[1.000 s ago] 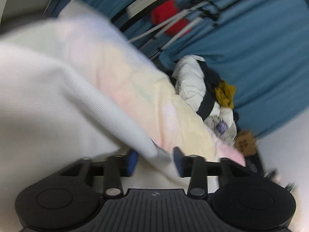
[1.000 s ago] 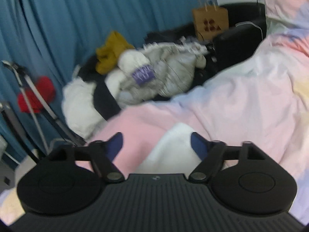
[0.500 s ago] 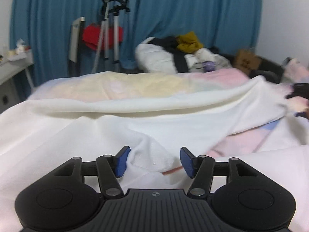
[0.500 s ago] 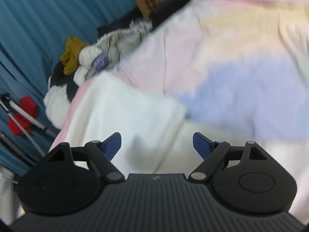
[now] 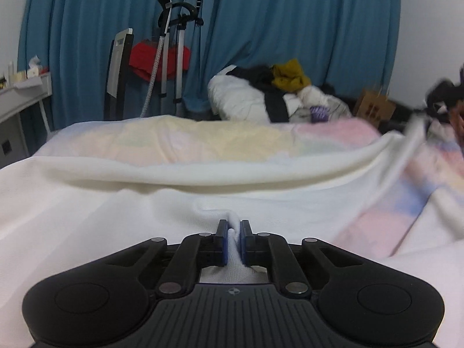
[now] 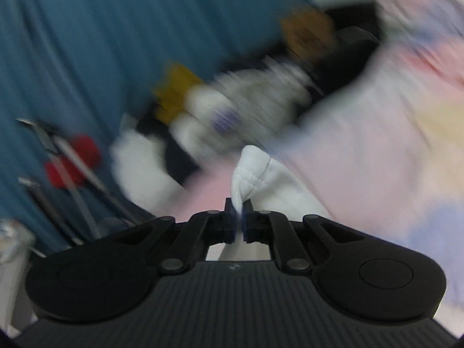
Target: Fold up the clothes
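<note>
Both grippers, left gripper (image 5: 233,242) and right gripper (image 6: 238,223), pinch the white garment (image 5: 145,203) tight (2 separate edges), likely to spread it over the bed (image 5: 203,142).

white garment (image 5: 116,203): matt knit cloth | left claw (image 5: 233,239): matt ribbed black plastic | curtain (image 5: 290,29): cloth

White garment (image 5: 116,211), pastel bedspread (image 5: 203,142)

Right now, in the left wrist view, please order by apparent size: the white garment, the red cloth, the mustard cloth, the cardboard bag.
1. white garment, nearest the camera
2. red cloth
3. mustard cloth and cardboard bag: look alike, unranked
</note>
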Tool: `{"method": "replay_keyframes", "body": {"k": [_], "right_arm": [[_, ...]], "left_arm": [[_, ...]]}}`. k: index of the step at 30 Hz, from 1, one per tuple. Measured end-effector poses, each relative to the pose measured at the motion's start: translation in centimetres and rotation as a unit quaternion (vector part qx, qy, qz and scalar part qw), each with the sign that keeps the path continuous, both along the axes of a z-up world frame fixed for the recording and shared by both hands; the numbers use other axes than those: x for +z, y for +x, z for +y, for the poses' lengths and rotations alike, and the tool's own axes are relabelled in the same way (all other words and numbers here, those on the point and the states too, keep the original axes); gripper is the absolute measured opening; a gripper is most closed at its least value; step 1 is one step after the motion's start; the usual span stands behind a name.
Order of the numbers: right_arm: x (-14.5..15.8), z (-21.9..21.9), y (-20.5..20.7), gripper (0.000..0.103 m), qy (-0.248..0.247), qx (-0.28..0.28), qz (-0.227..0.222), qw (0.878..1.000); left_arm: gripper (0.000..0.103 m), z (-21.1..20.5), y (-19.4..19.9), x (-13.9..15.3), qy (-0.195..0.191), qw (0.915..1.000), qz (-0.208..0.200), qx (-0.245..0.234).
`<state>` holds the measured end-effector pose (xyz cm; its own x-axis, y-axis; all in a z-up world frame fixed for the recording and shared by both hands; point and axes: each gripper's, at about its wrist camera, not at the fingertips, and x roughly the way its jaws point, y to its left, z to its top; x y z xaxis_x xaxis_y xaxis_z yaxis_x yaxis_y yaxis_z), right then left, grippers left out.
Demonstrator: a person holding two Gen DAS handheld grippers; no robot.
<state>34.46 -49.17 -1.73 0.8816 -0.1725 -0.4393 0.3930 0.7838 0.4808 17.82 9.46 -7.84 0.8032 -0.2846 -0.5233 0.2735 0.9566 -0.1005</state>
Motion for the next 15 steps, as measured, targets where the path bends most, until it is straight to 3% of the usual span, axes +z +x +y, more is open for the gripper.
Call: {"method": "replay_keyframes", "body": {"k": [2, 5, 8, 11, 15], "right_arm": [[3.3, 0.5, -0.5, 0.008, -0.011, 0.004, -0.055, 0.998], [4.0, -1.1, -2.5, 0.007, -0.015, -0.016, -0.078, 0.997], [-0.7, -3.9, -4.6, 0.007, -0.023, -0.05, -0.017, 0.998], [-6.7, -6.0, -6.3, 0.008, 0.007, -0.065, 0.046, 0.997], [-14.6, -8.7, -8.6, 0.008, 0.047, -0.085, 0.129, 0.987]], "left_arm": [[0.008, 0.6, -0.6, 0.8, -0.015, 0.9998, -0.006, -0.012], [0.008, 1.0, -1.6, 2.0, -0.033, 0.9991, -0.011, -0.026], [0.008, 1.0, -2.6, 2.2, -0.035, 0.9982, -0.004, -0.048], [0.008, 0.1, -3.6, 1.5, -0.022, 0.9968, 0.019, -0.075], [0.008, -0.2, -3.4, 0.4, -0.021, 0.9965, 0.034, -0.074]]}}
